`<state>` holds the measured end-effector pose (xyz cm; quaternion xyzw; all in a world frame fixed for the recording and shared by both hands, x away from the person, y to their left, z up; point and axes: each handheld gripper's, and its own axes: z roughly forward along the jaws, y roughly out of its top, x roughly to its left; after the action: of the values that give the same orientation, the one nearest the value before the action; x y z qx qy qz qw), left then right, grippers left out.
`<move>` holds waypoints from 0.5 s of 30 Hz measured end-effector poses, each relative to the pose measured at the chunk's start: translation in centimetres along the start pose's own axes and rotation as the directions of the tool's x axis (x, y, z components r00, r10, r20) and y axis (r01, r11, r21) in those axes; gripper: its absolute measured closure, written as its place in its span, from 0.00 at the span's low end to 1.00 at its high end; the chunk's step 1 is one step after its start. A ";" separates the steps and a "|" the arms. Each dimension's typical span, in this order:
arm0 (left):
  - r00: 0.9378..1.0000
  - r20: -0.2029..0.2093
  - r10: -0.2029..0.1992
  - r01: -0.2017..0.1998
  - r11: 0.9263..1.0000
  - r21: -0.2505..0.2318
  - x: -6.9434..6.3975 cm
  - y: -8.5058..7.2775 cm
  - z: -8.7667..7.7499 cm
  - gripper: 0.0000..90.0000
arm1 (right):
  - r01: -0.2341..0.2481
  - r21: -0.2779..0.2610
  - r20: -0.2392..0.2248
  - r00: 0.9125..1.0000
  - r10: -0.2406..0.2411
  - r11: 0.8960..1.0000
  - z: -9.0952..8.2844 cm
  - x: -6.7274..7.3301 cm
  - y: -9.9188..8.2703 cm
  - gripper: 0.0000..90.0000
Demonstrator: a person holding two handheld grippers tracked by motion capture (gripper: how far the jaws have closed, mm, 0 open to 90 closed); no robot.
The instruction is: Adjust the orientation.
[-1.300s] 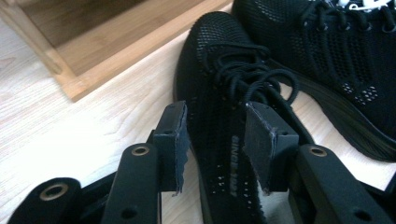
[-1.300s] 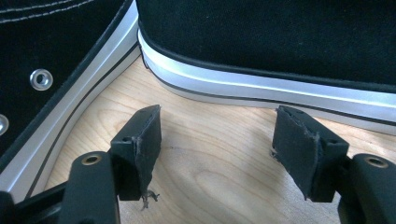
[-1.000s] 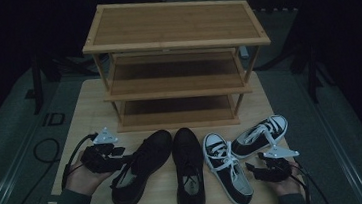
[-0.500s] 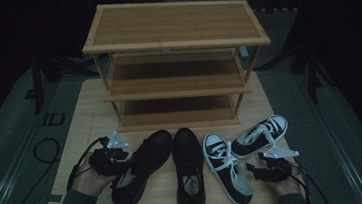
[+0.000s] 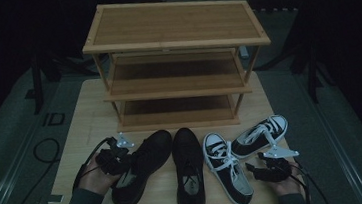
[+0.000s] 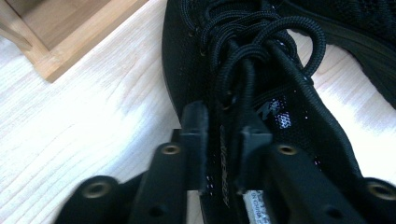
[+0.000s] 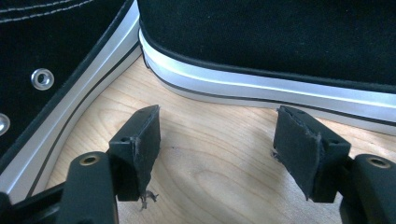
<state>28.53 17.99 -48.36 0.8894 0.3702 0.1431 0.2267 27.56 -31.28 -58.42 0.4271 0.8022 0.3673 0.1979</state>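
Note:
A pair of black lace-up shoes lies at the table's front. My left gripper (image 5: 117,161) is at the rear of the left black shoe (image 5: 142,168). In the left gripper view its jaws (image 6: 223,140) straddle the side wall of that shoe (image 6: 280,107) beside the laces; they have just been closing and stand narrow around it, not clearly pressing. My right gripper (image 5: 255,167) rests open on the table next to two black-and-white sneakers (image 5: 228,172). In the right gripper view the open jaws (image 7: 217,140) have bare wood between them, and a sneaker's white sole (image 7: 261,86) lies just ahead.
The second black shoe (image 5: 188,169) lies between the held-at shoe and the sneakers. The other sneaker (image 5: 260,137) lies angled at the right. A three-tier wooden shoe rack (image 5: 177,57) stands at the back of the table (image 5: 79,137). Cables trail off the left edge.
My left gripper has moved right and down onto the left black shoe, and its jaws have narrowed around the shoe's wall. The right gripper has stayed put.

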 end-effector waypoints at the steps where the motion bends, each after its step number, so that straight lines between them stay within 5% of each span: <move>1: 1.000 0.002 0.001 -0.001 1.000 -0.001 0.0 0.0 0.0 0.90 | 0.000 0.000 0.000 1.000 0.000 1.000 0.0 0.0 0.0 0.35; 15: 0.998 0.018 -0.054 0.055 0.997 -0.049 1.4 -0.3 -0.2 0.97 | 0.001 0.001 -0.001 1.000 -0.001 1.000 0.0 0.0 0.0 0.35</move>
<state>29.21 19.22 -48.28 0.8742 0.3889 0.1387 0.2554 27.57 -31.28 -58.42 0.4267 0.8025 0.3671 0.1976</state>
